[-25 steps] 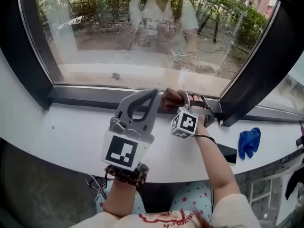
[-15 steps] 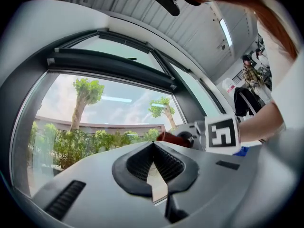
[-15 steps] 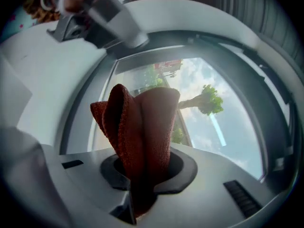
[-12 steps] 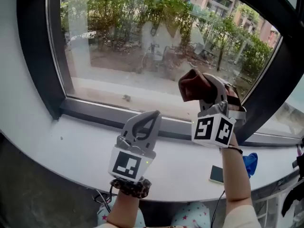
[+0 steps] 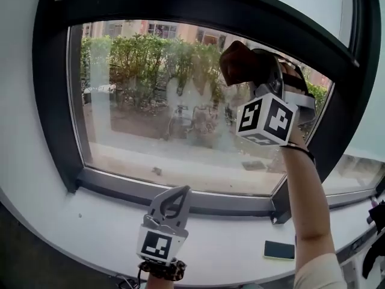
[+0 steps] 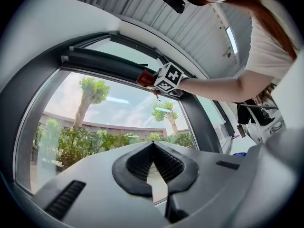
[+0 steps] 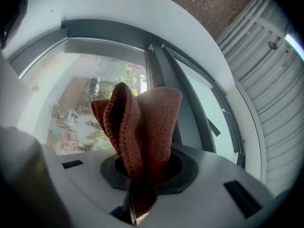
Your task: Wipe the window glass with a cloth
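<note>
The right gripper point(image 5: 255, 71) is held high at arm's length in front of the upper right corner of the window glass point(image 5: 168, 107), just below the top bar of the dark window frame point(image 5: 54, 101). Its fingers are closed on the cloth point(image 5: 237, 62), a reddish-brown knitted piece. In the right gripper view the cloth point(image 7: 142, 122) is pinched low between the fingers of the right gripper point(image 7: 140, 179) and stands up past them in two loose folds. Behind it are the window glass point(image 7: 85, 94) and an upright member of the window frame point(image 7: 159, 80). No view confirms contact between cloth and glass.

The left gripper point(image 5: 177, 196) is held low over the white bench point(image 5: 90, 221) below the window. In the left gripper view the fingers of the left gripper point(image 6: 153, 148) meet at their tips with nothing held between them and point up at the window glass point(image 6: 95, 113). A phone point(image 5: 279, 250) lies flat on the bench to the right, well apart from both grippers.

Changes from 0.5 s ago:
- The right gripper has risen from the lower right part of the pane to its upper right corner, with the cloth still gripped.
- The left gripper stays low over the bench, closed and empty.
- The phone has not moved.
</note>
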`<action>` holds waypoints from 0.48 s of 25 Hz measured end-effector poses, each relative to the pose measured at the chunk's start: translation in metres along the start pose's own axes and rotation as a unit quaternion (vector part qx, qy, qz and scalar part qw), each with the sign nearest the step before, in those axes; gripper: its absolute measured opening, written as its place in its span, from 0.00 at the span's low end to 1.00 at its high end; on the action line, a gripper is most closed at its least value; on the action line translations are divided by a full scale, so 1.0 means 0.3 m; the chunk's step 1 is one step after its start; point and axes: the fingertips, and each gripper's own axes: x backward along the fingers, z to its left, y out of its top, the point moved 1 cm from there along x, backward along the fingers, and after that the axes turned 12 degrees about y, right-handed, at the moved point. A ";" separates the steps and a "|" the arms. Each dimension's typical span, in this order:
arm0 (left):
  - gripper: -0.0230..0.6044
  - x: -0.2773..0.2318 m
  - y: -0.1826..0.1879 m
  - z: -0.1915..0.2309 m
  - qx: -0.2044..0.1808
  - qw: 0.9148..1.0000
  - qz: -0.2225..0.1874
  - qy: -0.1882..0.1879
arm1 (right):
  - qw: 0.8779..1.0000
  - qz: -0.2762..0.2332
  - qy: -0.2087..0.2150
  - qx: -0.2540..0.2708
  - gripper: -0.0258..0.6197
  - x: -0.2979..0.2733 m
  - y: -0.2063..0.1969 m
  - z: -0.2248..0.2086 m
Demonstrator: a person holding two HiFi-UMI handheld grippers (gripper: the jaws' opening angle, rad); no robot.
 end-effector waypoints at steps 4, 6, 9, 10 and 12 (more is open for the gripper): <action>0.07 0.015 -0.038 0.016 -0.008 1.000 0.018 -0.007 | 1.000 0.024 -0.006 -0.011 0.17 -0.058 -0.018 -0.062; 0.07 0.018 -0.037 0.026 -0.005 1.000 0.015 -0.004 | 0.999 0.032 -0.001 -0.011 0.17 -0.079 -0.027 -0.065; 0.07 0.017 -0.020 0.042 -0.001 1.000 0.005 0.000 | 0.999 0.041 0.009 -0.007 0.17 -0.120 -0.036 -0.051; 0.07 0.015 -0.020 0.041 -0.006 1.000 0.005 -0.001 | 0.999 0.042 0.010 -0.009 0.17 -0.131 -0.038 -0.049; 0.07 0.011 -0.032 0.033 -0.016 1.000 0.012 -0.005 | 0.999 0.039 0.005 -0.015 0.16 -0.141 -0.039 -0.055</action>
